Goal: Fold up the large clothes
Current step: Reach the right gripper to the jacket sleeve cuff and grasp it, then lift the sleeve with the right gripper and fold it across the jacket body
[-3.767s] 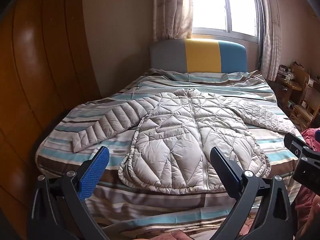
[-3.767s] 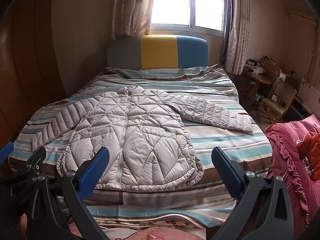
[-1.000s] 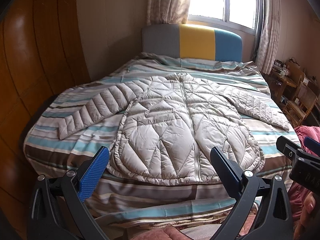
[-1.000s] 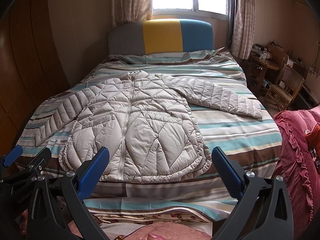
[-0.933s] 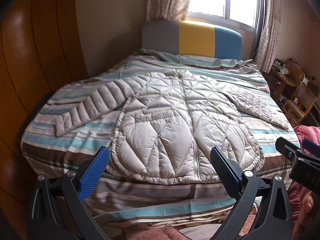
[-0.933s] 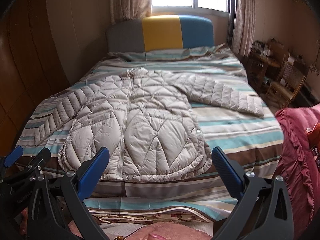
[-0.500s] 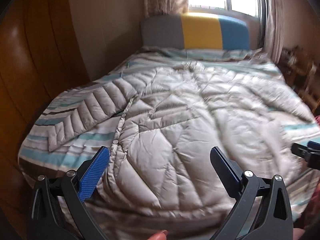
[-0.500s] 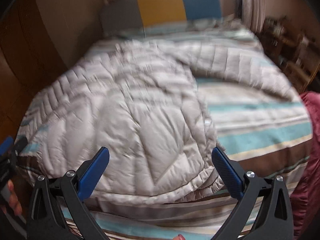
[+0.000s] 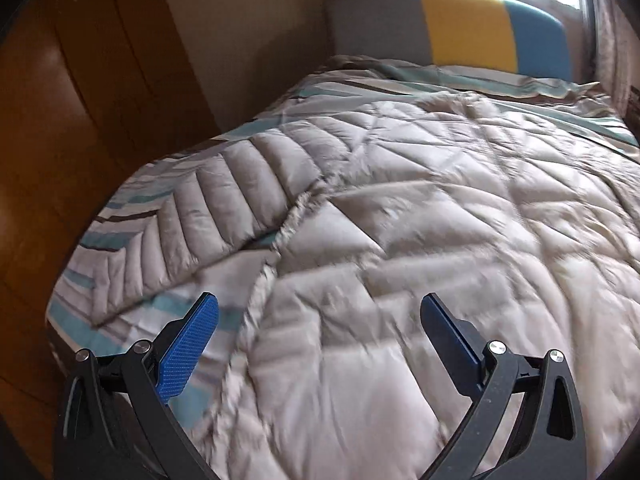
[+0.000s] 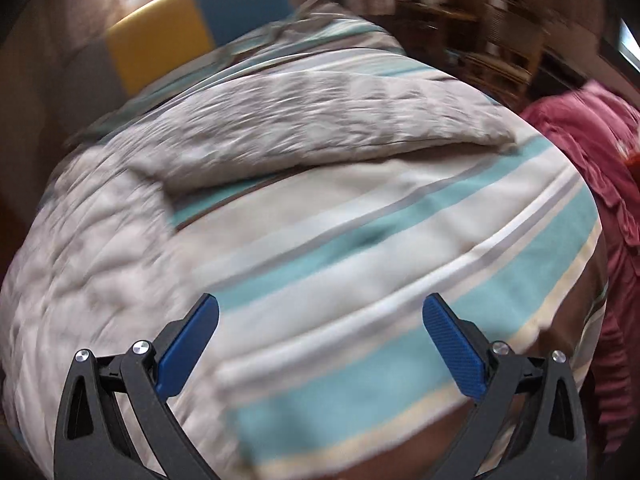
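Observation:
A light grey quilted down jacket lies flat, front up, on a striped bed. Its left sleeve stretches out toward the bed's left edge. My left gripper is open and empty, hovering over the jacket's lower left body near its side edge. In the right wrist view the jacket's body fills the left and its right sleeve lies across the striped cover. My right gripper is open and empty over bare striped cover, right of the jacket's body. This view is blurred.
The striped duvet covers the bed. A grey, yellow and blue headboard stands at the far end. A wooden wardrobe lines the left side. A pink ruffled blanket and wooden furniture are on the right.
Both grippers have moved forward and down over the bed, close to the jacket. The left one went toward the left side, the right one swung right toward the right sleeve. Both stay open.

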